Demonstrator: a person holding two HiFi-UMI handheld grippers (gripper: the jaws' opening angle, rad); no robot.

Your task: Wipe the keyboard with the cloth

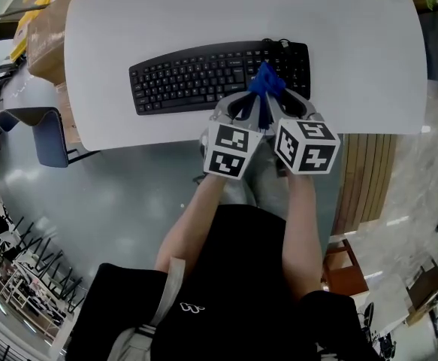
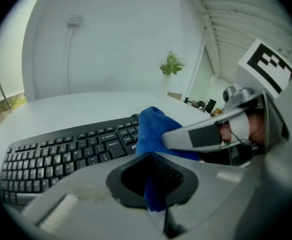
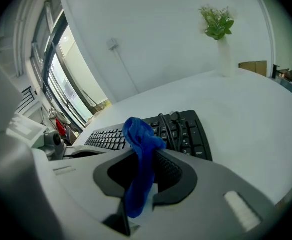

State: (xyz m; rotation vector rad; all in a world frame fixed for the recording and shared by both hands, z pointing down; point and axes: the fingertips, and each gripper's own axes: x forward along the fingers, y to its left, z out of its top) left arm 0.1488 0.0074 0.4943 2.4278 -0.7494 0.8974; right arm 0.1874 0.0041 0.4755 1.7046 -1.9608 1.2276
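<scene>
Right gripper (image 3: pixel 144 181) has its grey jaws clamped on a crumpled blue fabric cloth (image 3: pixel 139 134), which sticks up out of them. Behind it a black plastic keyboard (image 3: pixel 188 131) lies on a white round-edged table (image 3: pixel 246 109), with a black cable (image 3: pixel 167 126) looped over its keys. A green leafy plant in a white vase (image 3: pixel 218 26) stands at the far edge.

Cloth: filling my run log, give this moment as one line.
left gripper shut on cloth | right gripper shut on cloth | cloth bunched over keyboard
</scene>
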